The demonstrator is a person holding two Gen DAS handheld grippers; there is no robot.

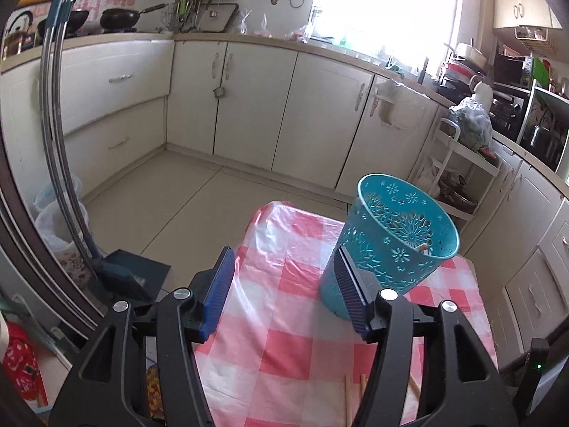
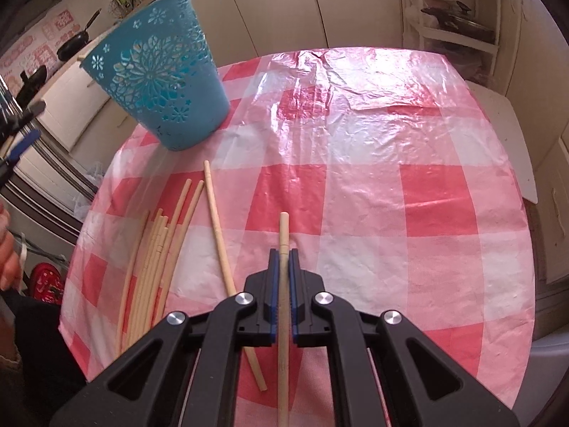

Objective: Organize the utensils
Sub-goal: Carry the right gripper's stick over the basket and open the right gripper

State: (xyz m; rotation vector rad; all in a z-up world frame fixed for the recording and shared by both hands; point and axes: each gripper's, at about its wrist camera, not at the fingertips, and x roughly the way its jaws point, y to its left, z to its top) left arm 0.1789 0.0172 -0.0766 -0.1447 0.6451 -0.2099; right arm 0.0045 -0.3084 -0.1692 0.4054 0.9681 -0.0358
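A teal cut-out basket [image 1: 402, 245] stands upright on the red-and-white checked tablecloth [image 1: 284, 348], with a chopstick end [image 1: 423, 248] showing inside it. My left gripper [image 1: 284, 259] is open and holds nothing; its right pad sits just in front of the basket's near side. In the right wrist view the basket [image 2: 160, 82] is at the far left of the table. My right gripper [image 2: 283, 254] is shut on one pale wooden chopstick [image 2: 283, 231], which points forward. A loose bundle of several chopsticks [image 2: 156, 249] lies to its left, and a single chopstick [image 2: 220, 235] lies between.
A dustpan and broom [image 1: 135, 277] lean on the floor left of the table. A white shelf cart [image 1: 458, 163] stands by the cabinets beyond the basket. A person's hand [image 2: 7, 259] shows at the left edge. The cloth's right half [image 2: 409, 195] carries nothing.
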